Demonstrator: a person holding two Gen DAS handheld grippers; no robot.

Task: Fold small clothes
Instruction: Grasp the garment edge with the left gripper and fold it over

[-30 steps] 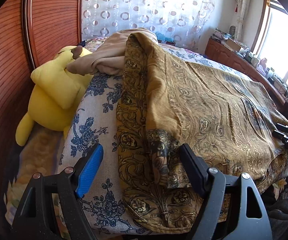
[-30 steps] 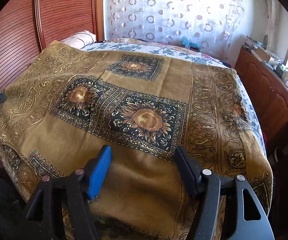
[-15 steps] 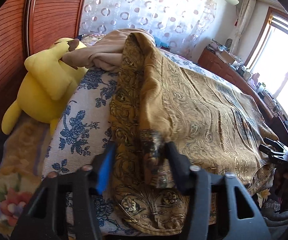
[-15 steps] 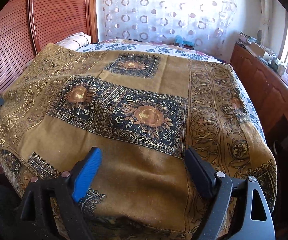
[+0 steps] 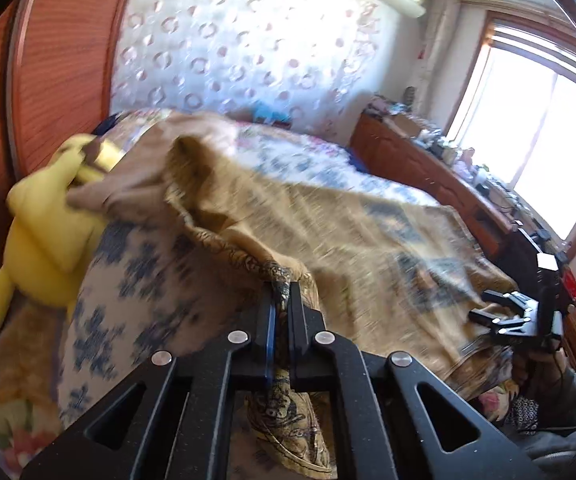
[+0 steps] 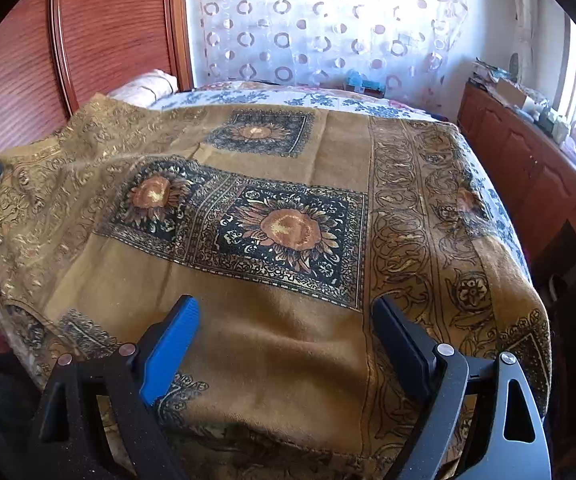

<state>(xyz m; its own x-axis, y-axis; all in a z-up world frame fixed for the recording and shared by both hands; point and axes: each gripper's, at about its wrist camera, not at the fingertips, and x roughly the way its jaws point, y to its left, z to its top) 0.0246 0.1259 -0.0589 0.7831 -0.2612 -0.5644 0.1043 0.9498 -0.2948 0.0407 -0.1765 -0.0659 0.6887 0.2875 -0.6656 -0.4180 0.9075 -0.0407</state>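
Note:
A large golden-brown patterned cloth [image 6: 288, 184] with dark sunflower squares lies spread over the bed. My left gripper [image 5: 282, 292] is shut on a folded edge of this cloth [image 5: 328, 220] and lifts it; the view is blurred by motion. My right gripper [image 6: 288, 320] is open, its blue pad and black pad just above the near part of the cloth, holding nothing. The right gripper also shows at the far right of the left wrist view [image 5: 500, 316].
A yellow plush toy [image 5: 44, 232] lies at the bed's left side against the red wooden headboard [image 5: 56, 60]. A beige garment [image 5: 136, 184] is bunched near it. A blue-flowered bedsheet [image 5: 128, 280] lies under the cloth. A wooden cabinet [image 6: 528, 160] stands on the right.
My left gripper has closed on the cloth's folded edge and lifted it. My right gripper has stayed open over the cloth's near part, shifting only a little.

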